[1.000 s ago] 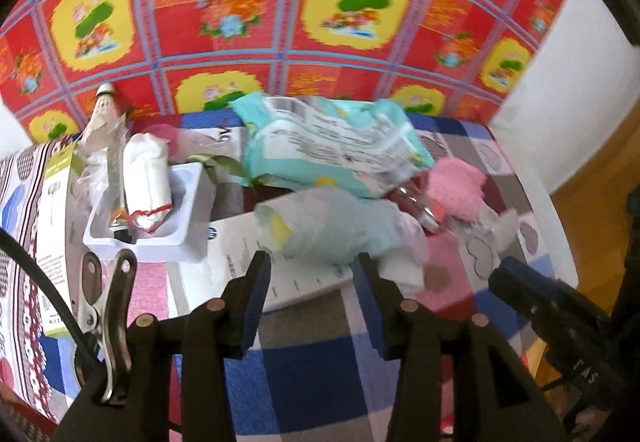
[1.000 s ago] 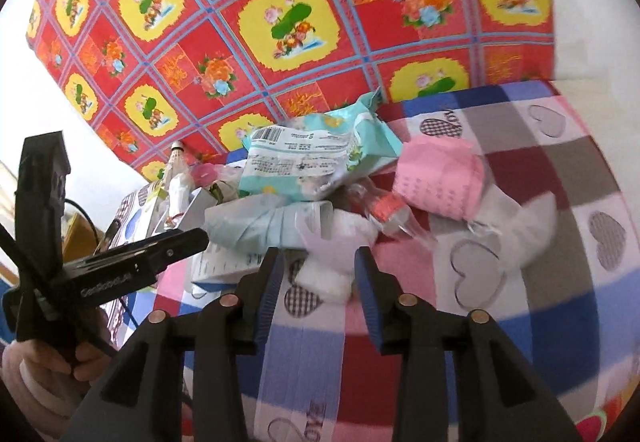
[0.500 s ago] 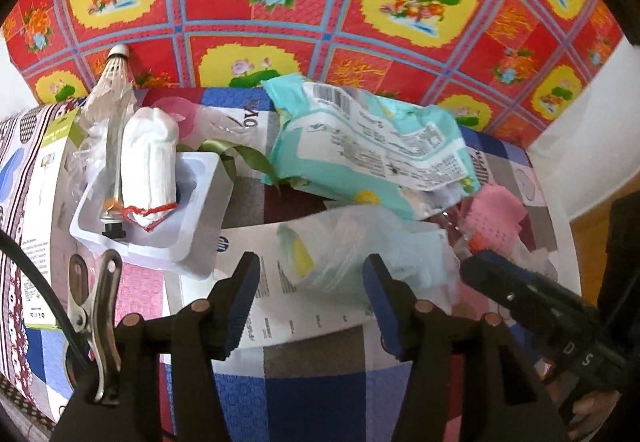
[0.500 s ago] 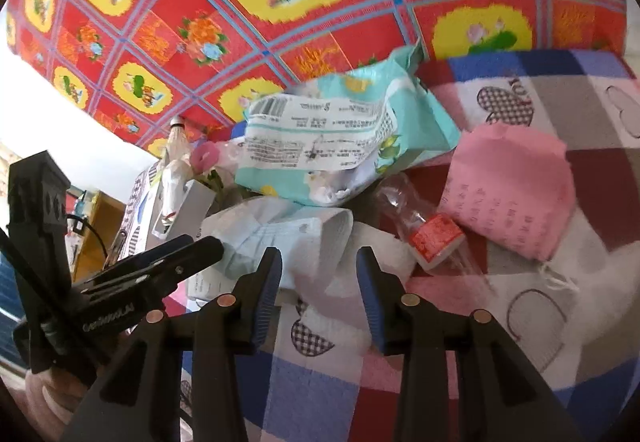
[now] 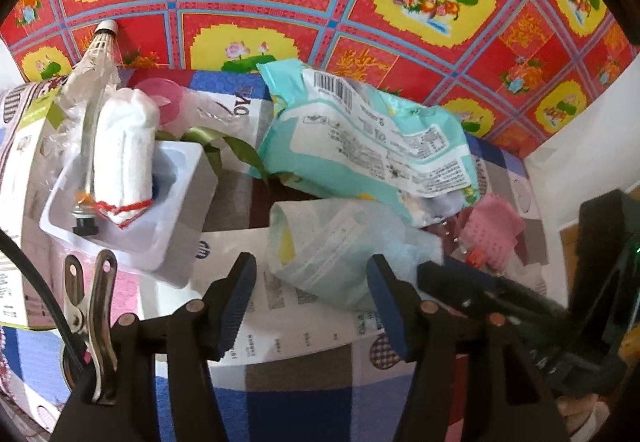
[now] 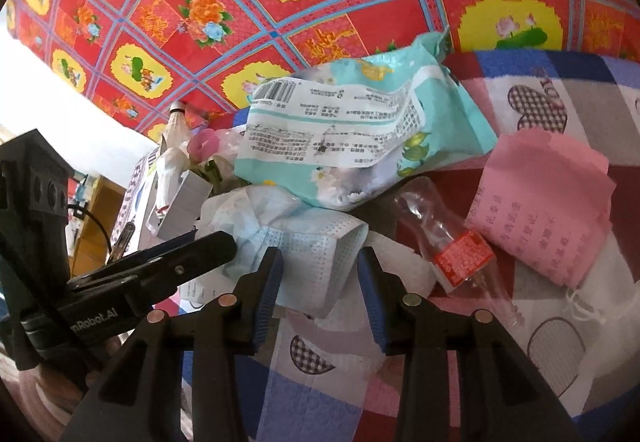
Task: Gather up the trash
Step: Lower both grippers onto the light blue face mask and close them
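A crumpled pale blue face mask (image 5: 340, 246) lies on a printed sheet (image 5: 280, 306) in the middle of the pile. My left gripper (image 5: 312, 298) hovers over its near edge, jaws opening, pads clear of it. My right gripper (image 6: 320, 282) straddles a corner of the same mask (image 6: 312, 250), jaws closing, with no firm pinch to be seen. Behind the mask lies a teal wipes packet (image 6: 352, 138). To the right are a small clear bottle with a red label (image 6: 460, 254) and a pink paper (image 6: 548, 202).
A white tray (image 5: 176, 242) at the left holds a white roll (image 5: 124, 146); a shuttlecock (image 5: 100, 42) sticks up behind it. The checked heart-pattern tablecloth (image 6: 560, 342) covers the table. A red floral cloth (image 5: 320, 2) hangs behind. The two grippers stand close together.
Both grippers have come down and forward onto the pale blue mask. The left jaws have spread wider; the right jaws have narrowed around the mask's corner.
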### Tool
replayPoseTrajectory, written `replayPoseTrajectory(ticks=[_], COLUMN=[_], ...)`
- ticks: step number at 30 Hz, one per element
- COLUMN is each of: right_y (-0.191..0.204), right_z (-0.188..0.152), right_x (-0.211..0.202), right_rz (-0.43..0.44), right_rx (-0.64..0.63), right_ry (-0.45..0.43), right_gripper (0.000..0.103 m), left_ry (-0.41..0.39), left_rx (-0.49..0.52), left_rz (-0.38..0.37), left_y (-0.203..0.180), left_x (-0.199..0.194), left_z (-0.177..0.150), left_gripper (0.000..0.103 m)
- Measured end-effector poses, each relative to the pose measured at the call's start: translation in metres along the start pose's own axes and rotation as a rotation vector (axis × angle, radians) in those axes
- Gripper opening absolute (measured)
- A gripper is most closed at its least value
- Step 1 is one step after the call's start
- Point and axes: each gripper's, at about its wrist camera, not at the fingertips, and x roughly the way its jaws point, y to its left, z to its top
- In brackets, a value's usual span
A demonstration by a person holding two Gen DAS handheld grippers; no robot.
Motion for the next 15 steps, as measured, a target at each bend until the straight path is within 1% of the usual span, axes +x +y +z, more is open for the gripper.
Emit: replayPoseTrajectory(ticks=[1,2,4,5,8,9,15], right_y=[0.003,0.005,0.009,0.013,0.019,0.021,0.037], right_z=[-0.001,-0.001,-0.001,-0.001,0.000,0.000,-0.004], right_x=[-0.001,-0.003,-0.006,-0.009,-0.017,-0.020,-0.035], right_rz=[-0.001,-0.007,-0.019,-0.020,-0.019,-0.016,-0.018], right_rx=[-0.012,-0.024,-0.043,-0.054,-0.077,-0.086,-0.119], right_ry=[-0.007,-0.017,-0.036,-0.049,-0.080,-0.091,-0.141], right_gripper=[0.030,0.026,0.024,0.022,0.021,0.021,0.020], left_ry=[0.001,0.002,-0.016,-0.022,-0.038,-0.042,-0.073], left_rx=[0.002,0.010,0.039,0.050,0.086,0.087,0.095], left_rz=[-0.013,-0.023,-0.015,-0.011,-0.001,-0.007,-0.028], left_y=[-0.001,-0.003,-0.007,-0.009,-0.013,-0.013,-0.010], left_x=[0.000,0.001,-0.001,-0.002,-0.007,-0.010,-0.025], left_z=[0.000,0.000,-0.002,-0.002,-0.003,-0.004,-0.006], left_gripper=[0.059,0.052,0.047,0.042,0.035,0.034,0.033])
